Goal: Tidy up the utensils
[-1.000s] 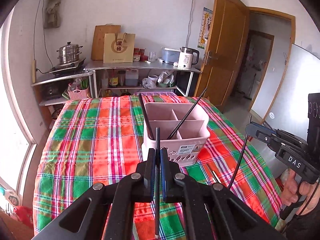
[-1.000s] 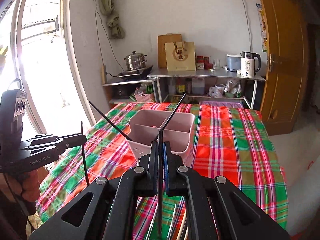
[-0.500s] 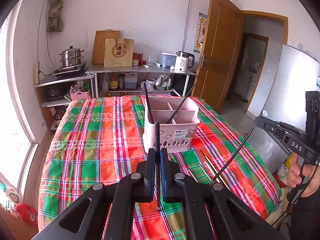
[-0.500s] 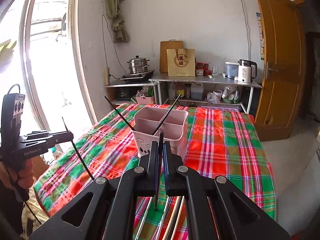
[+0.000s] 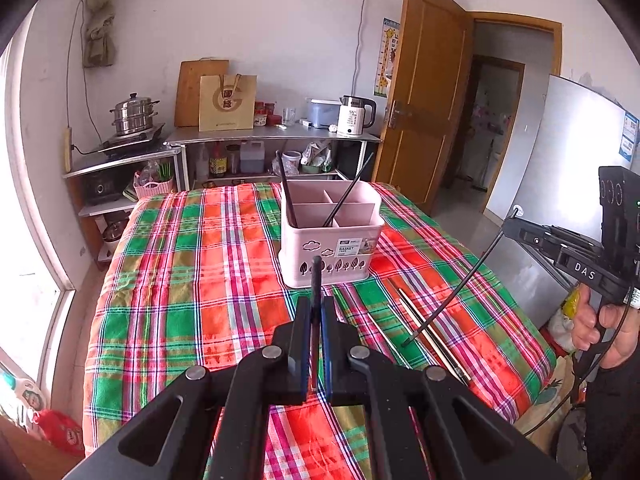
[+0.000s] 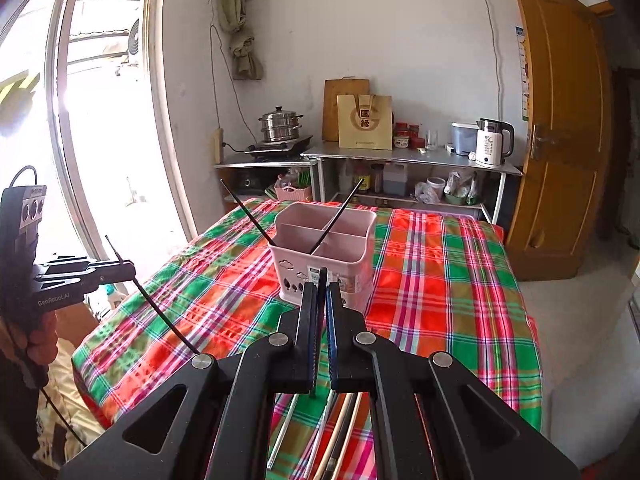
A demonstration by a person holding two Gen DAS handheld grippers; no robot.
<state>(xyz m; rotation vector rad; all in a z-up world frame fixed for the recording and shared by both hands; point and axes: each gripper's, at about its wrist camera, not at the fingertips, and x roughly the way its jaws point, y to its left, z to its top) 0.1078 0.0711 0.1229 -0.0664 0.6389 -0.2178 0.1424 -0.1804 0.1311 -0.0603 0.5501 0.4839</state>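
A pink divided basket [image 5: 340, 242] [image 6: 289, 264] stands on the plaid tablecloth [image 5: 180, 280], with two black chopsticks [image 5: 286, 188] leaning in its compartments. My left gripper [image 5: 316, 304] [image 6: 129, 270] is shut on a black chopstick [image 5: 317, 276], short of the basket. My right gripper [image 6: 320, 290] [image 5: 511, 229] is shut on another black chopstick [image 6: 322, 276], also short of the basket. From the left wrist view the right's chopstick [image 5: 452, 292] slants down toward the cloth.
Several loose chopsticks [image 5: 424, 328] [image 6: 332, 432] lie on the cloth near the front right edge. Behind the table stand metal shelves [image 5: 272, 134] with a pot, a kettle and a paper bag. A wooden door [image 5: 424, 92] stands at the right, a window at the left.
Both grippers have drawn back from the basket, which now looks smaller and farther off. Each still holds its black chopstick.
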